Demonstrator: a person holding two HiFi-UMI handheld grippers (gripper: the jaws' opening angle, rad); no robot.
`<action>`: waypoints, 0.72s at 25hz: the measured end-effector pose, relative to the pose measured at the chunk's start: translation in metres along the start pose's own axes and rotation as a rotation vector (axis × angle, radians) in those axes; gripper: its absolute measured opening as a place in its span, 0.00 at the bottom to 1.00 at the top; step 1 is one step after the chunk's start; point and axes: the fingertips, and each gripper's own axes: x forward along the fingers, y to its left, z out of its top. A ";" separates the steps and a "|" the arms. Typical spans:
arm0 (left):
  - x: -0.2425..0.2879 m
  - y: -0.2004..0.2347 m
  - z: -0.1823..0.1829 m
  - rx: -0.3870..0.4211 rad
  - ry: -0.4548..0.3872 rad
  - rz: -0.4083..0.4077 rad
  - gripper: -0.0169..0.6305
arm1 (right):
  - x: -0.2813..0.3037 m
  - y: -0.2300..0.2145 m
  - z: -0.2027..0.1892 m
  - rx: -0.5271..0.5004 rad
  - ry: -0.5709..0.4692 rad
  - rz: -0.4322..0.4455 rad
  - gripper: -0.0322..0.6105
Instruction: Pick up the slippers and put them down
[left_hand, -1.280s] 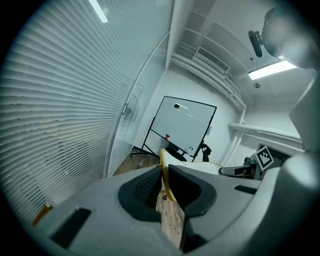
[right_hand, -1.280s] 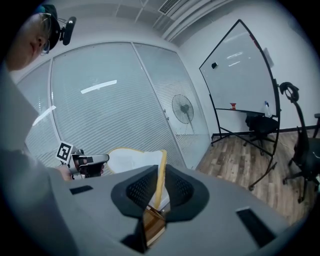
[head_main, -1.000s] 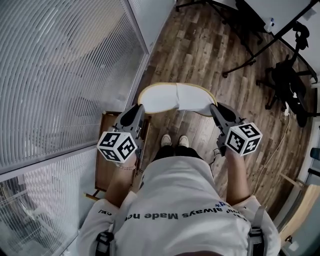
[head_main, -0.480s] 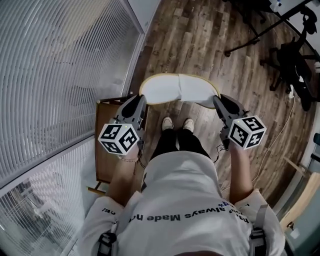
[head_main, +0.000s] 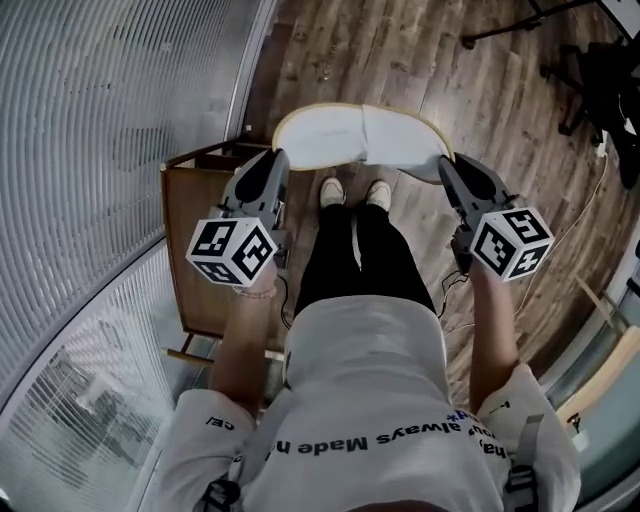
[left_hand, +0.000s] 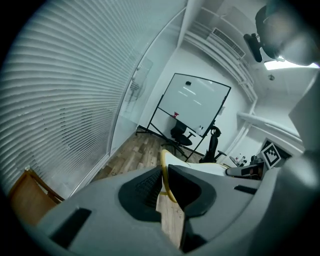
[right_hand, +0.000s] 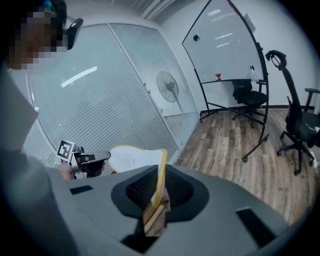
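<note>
Over the wood floor (head_main: 400, 50), just ahead of the person's shoes (head_main: 333, 191), the white, yellow-trimmed slippers (head_main: 360, 148) span between the grippers. Left gripper (head_main: 276, 163) is clamped on their left rim, right gripper (head_main: 446, 166) on the right rim. Lower both ends level, hold spacing fixed, release only once flat, clear of the wooden rack (head_main: 185, 250).

White, yellow-rimmed slippers (head_main: 360, 150) side by side, aloft and level

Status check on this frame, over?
Left gripper and right gripper shut on slippers, one each end. Slippers off the floor. Wooden stand beside left gripper.
</note>
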 end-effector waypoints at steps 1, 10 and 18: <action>0.006 0.000 -0.002 0.002 0.005 0.003 0.10 | 0.003 -0.006 -0.003 0.010 0.005 -0.002 0.12; 0.057 0.024 -0.050 0.027 0.075 0.036 0.09 | 0.046 -0.051 -0.052 0.080 0.055 -0.022 0.12; 0.103 0.071 -0.098 0.013 0.158 0.066 0.09 | 0.103 -0.080 -0.096 0.120 0.091 -0.048 0.12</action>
